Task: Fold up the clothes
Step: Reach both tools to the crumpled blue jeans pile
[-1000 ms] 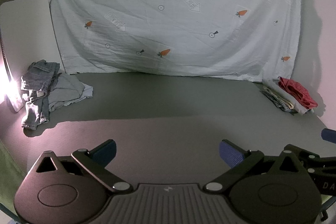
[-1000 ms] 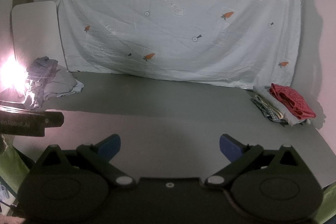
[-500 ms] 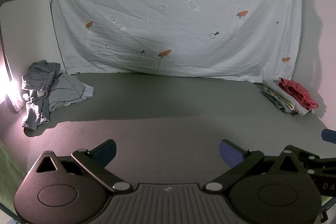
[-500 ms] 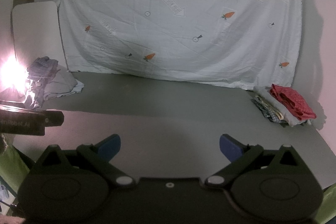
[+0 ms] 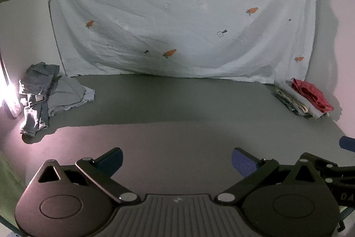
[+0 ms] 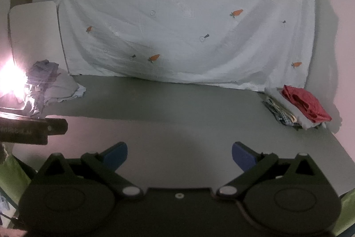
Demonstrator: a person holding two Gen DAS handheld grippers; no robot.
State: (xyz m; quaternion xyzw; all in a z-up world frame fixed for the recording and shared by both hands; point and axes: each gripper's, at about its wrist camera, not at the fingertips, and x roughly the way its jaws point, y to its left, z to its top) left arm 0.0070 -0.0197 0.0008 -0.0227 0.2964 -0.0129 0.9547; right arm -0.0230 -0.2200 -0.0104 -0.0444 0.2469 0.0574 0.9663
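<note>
A heap of unfolded clothes, blue jeans (image 5: 36, 92) on a pale garment (image 5: 66, 93), lies at the table's far left; the same heap (image 6: 51, 86) shows in the right wrist view. A folded stack with a red garment (image 5: 310, 96) on top sits at the far right, and that red garment (image 6: 307, 103) also appears in the right wrist view. My left gripper (image 5: 176, 159) hovers open over the near table with nothing between its blue pads. My right gripper (image 6: 178, 153) is open and empty too. Part of the left gripper (image 6: 33, 129) shows at the left edge.
A grey table (image 5: 177, 108) stretches between the two piles. A white sheet with carrot prints (image 5: 177, 14) hangs behind it. A white board (image 5: 24, 37) leans at the back left, and a bright lamp glare (image 6: 8, 79) sits beside the heap.
Both views have shifted slightly; the backdrop sits a little lower and to the right in frame. Both grippers stay open and empty, and the clothes have not moved.
</note>
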